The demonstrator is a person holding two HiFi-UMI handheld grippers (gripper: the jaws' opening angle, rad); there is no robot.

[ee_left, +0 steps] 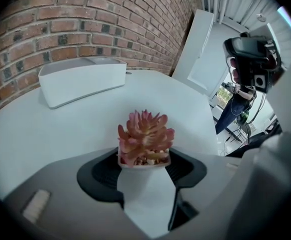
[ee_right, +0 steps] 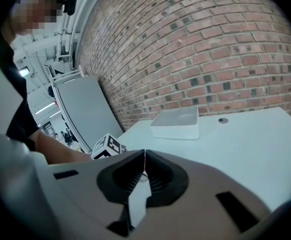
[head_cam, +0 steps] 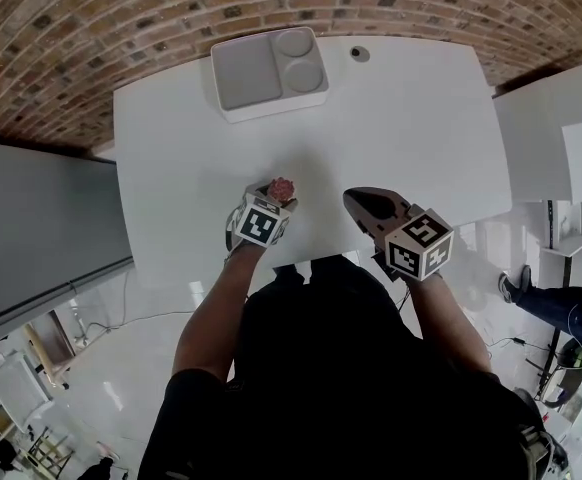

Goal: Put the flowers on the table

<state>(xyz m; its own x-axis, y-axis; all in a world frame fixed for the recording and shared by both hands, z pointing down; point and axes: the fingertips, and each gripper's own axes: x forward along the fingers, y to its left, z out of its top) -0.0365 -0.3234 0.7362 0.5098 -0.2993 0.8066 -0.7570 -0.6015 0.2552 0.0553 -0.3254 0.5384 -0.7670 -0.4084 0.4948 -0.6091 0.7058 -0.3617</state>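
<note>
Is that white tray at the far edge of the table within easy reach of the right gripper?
Probably yes: only bare table lies between the right gripper and the white tray, and the potted succulent in the left gripper sits off to one side. The right gripper is shut and empty.

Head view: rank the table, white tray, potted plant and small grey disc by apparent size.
1. Table
2. White tray
3. Potted plant and grey disc: these look nearly alike, and the plant is nearer the camera, so no firm order.
</note>
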